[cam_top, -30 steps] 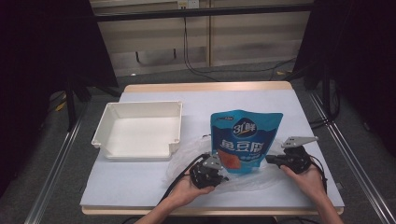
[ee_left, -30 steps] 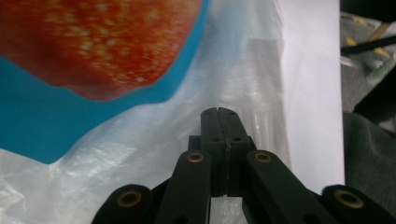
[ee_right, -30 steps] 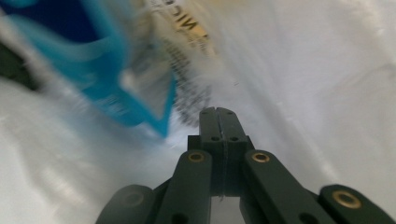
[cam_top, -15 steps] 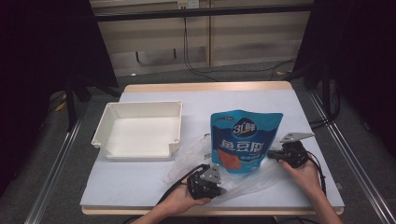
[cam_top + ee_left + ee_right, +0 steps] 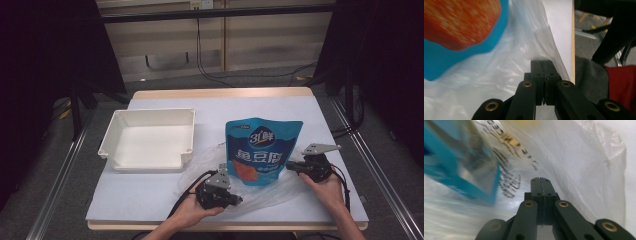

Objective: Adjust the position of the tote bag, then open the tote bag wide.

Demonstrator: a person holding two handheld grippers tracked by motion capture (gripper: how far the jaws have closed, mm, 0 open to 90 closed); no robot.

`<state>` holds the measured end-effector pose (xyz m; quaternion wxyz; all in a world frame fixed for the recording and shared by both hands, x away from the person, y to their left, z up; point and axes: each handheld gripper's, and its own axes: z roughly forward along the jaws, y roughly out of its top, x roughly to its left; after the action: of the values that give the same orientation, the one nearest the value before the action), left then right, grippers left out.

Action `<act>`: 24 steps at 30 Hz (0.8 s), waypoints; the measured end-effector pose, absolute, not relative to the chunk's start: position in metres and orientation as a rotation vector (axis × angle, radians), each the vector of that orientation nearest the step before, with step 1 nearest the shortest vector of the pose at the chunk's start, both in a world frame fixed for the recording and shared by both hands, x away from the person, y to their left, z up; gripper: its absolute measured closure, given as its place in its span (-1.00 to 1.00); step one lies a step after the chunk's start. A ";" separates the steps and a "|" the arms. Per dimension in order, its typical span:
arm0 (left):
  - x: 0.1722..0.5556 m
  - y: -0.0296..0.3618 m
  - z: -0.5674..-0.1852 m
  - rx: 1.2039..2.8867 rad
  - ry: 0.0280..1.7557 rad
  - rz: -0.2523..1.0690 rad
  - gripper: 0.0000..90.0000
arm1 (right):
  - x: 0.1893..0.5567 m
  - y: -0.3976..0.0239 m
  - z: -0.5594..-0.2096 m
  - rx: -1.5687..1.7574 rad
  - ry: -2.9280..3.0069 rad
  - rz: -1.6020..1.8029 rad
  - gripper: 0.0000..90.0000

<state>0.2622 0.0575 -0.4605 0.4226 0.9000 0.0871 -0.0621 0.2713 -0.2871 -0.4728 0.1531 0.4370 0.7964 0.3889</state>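
- Left gripper (image 5: 545, 82): jaws are pressing together on the clear plastic bag (image 5: 499, 75), gripping its film.
- Right gripper (image 5: 541, 200): jaws are likewise clamping the bag's film.
- Advice: both grips should be holding even tension while the mouth is being drawn round the blue pouch (image 5: 262, 150).
- The pouch is standing at 11 o'clock of the left jaws, on the table (image 5: 150, 195).

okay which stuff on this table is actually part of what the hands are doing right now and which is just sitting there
In use: clear plastic bag, blue snack pouch, left gripper and right gripper, both pinching the bag.
Lying about: white tray, apart to the left.
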 end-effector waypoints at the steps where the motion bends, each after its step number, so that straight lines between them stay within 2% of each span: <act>1: 0.264 0.059 -0.460 2.223 0.224 -0.160 0.94 | 0.269 -0.287 -0.471 1.242 2.285 1.123 1.00; 11: 0.269 0.082 -0.445 2.129 0.297 -0.130 0.85 | 0.253 -0.290 -0.459 1.203 2.242 1.196 1.00; 14: 0.268 0.087 -0.436 2.111 0.281 -0.112 0.76 | 0.245 -0.291 -0.455 1.185 2.224 1.235 1.00; 17: 0.270 0.092 -0.428 2.112 0.280 -0.102 0.70 | 0.238 -0.289 -0.453 1.173 2.218 1.242 0.83; 19: 0.270 0.096 -0.425 2.111 0.285 -0.084 0.64 | 0.234 -0.286 -0.451 1.155 2.218 1.228 0.83; 24: 0.275 0.107 -0.415 2.082 0.282 -0.095 0.42 | 0.223 -0.285 -0.446 1.131 2.190 1.264 0.62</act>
<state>0.2754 0.1075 -0.4152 0.4964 0.8594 0.1162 -0.0391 0.2225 -0.2847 -0.4458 0.1847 0.4013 0.7769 0.4486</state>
